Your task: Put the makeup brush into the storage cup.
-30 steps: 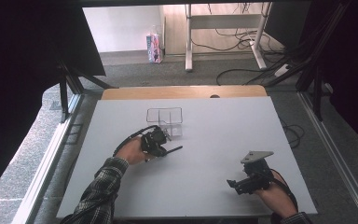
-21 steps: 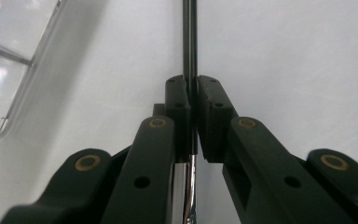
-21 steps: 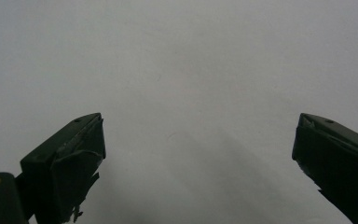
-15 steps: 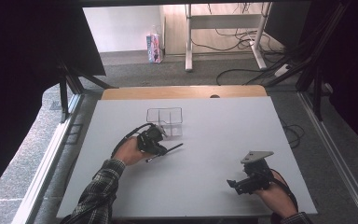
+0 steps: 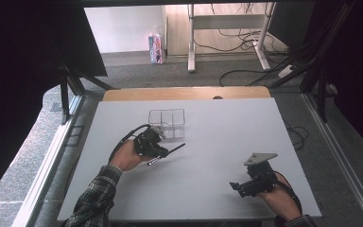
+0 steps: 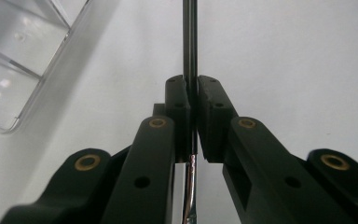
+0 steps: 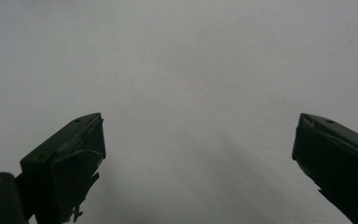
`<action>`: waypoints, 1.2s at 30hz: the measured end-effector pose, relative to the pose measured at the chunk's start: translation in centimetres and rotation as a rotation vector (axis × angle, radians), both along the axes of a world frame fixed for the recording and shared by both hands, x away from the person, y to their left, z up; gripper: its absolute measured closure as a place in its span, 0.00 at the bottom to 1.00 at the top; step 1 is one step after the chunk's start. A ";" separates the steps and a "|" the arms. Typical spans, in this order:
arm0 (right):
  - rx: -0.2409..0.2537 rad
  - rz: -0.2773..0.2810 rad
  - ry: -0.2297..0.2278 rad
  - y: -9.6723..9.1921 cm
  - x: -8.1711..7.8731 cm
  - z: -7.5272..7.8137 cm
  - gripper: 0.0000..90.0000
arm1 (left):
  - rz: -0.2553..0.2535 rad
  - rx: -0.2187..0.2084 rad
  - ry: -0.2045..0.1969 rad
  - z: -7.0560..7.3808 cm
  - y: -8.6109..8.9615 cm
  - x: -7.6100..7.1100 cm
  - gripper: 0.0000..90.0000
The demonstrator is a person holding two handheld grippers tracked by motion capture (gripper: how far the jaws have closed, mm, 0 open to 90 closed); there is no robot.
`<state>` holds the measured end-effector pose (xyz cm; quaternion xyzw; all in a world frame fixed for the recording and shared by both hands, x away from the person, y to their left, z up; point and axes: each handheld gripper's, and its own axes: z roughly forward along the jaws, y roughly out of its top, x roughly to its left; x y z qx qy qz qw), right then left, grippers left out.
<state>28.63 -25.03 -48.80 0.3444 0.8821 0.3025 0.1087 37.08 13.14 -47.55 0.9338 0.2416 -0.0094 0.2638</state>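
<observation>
Desk (image 5: 203, 189) surface lies bare and white around both your hands in the high view, with wide open room across its middle and right half. Its far wooden edge runs along the upper centre of the frame, and its near edge sits just under your forearms at the bottom. A clear plastic tray (image 5: 167, 124) with compartments stands upper centre-left, just beyond your left tool (image 5: 163, 151). In the left gripper view the tray (image 6: 21, 70) fills the upper left corner, close beside the jaws but not touching them.

Your left tool (image 6: 193, 116) is clamped tight on a thin dark pen (image 6: 189, 42), which runs straight through the jaws and out past them. In the high view the pen (image 5: 170, 152) slants toward the right. Your left hand (image 5: 127, 156) angles in from lower left.

Your right tool (image 5: 246, 185), lower right, points left with jaws (image 7: 196, 154) spread wide over bare desk, holding nothing.
</observation>
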 end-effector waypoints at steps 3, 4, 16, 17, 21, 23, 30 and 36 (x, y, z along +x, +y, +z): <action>0.014 0.001 0.000 0.0 0.0 0.0 0.02 | -0.009 -0.023 -0.017 0.9 0.1 -0.7 0.93; 0.017 0.001 -0.001 0.0 0.0 0.1 0.02 | -0.006 -0.035 -0.017 1.0 0.1 -0.9 0.93; 0.045 0.012 -0.006 0.0 0.0 0.3 0.02 | -0.014 -0.068 -0.072 3.1 0.6 -4.3 0.93; 0.048 0.016 -0.010 0.0 0.0 0.3 0.02 | -0.011 -0.065 -0.080 3.1 0.7 -4.6 0.93; 0.052 0.020 -0.015 0.0 0.0 0.4 0.01 | 0.002 -0.083 -0.099 3.0 1.2 -5.7 0.93; 0.057 0.021 -0.014 0.1 0.0 0.4 0.01 | 0.010 -0.092 -0.108 2.9 1.6 -6.2 0.93; 0.076 0.027 -0.014 0.2 0.0 0.5 0.01 | 0.035 -0.137 -0.128 2.5 2.1 -7.5 0.93; 0.089 0.034 -0.028 0.1 0.0 0.5 0.01 | 0.053 -0.239 -0.128 2.1 2.5 -9.0 0.93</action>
